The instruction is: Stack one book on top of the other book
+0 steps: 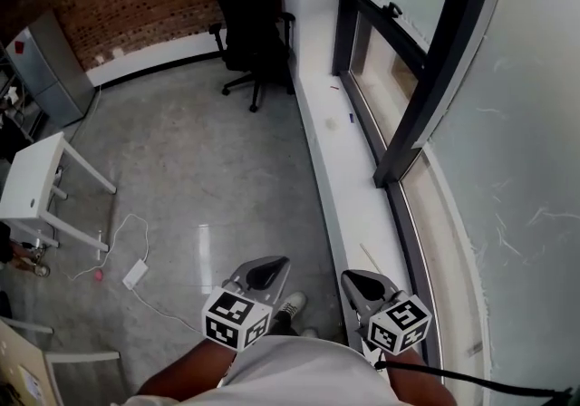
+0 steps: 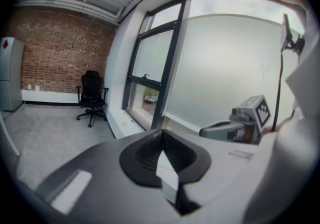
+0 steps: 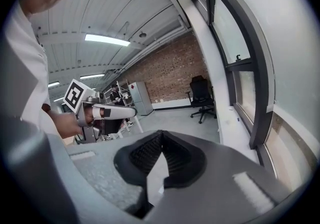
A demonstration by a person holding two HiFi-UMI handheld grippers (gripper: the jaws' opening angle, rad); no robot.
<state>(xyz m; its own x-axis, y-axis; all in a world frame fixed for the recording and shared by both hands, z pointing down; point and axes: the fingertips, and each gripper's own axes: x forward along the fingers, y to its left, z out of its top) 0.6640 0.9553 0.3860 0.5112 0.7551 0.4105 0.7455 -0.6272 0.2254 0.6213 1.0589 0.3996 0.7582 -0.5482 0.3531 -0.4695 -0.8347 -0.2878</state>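
No book shows in any view. In the head view my left gripper [image 1: 275,261] and right gripper [image 1: 352,277] are held side by side close to my body, above the grey floor, both shut with nothing between the jaws. The left gripper [image 2: 161,133] looks along the window wall, with the right gripper [image 2: 204,131] showing to its right. The right gripper [image 3: 161,134] faces the room's brick end, and the left gripper [image 3: 131,111] appears at its left, held by a hand.
A black office chair [image 1: 253,24] stands at the far brick wall. A white window ledge [image 1: 337,159] runs along the glazed wall on the right. A white table [image 1: 29,182] stands at the left, a grey cabinet [image 1: 52,69] beyond it, and a cable with a plug block [image 1: 135,274] lies on the floor.
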